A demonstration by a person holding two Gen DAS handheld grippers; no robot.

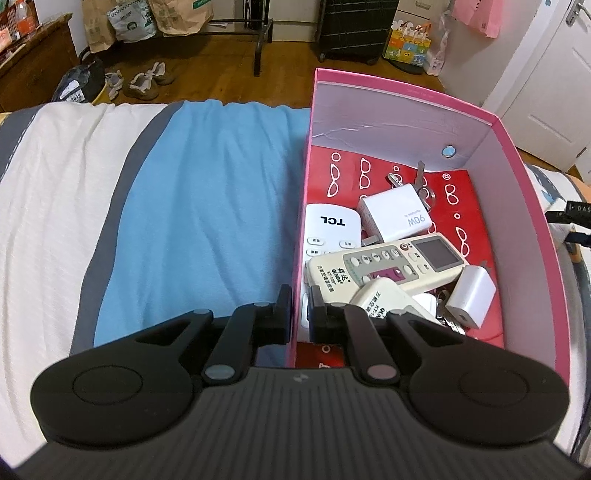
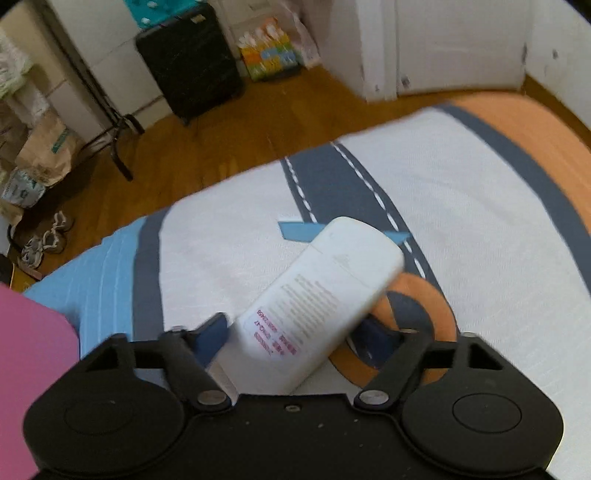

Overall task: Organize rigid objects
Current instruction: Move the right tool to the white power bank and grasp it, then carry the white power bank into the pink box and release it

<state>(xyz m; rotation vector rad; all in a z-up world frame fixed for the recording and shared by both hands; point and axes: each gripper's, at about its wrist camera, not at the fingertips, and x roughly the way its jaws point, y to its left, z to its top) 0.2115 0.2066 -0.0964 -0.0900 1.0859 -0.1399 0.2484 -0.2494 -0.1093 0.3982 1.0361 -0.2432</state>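
Note:
My left gripper (image 1: 298, 299) is shut on the left wall of a pink box (image 1: 303, 206) that stands on the bed. Inside lie a white TCL remote (image 1: 330, 230), a beige remote with a screen (image 1: 388, 264), a second beige remote (image 1: 388, 301), a 90W charger (image 1: 397, 216), a small white charger (image 1: 471, 301) and keys (image 1: 417, 179). My right gripper (image 2: 291, 341) is shut on a white remote (image 2: 317, 302), held back side up above the bedspread. A corner of the pink box (image 2: 33, 362) shows at the left of the right wrist view.
The box sits on a bed with a blue, white and grey cover (image 1: 207, 206). The right gripper's black tip (image 1: 572, 218) shows past the box's right wall. On the wooden floor beyond are shoes (image 1: 144, 81), paper bags, a black suitcase (image 1: 354, 29) and a rack leg.

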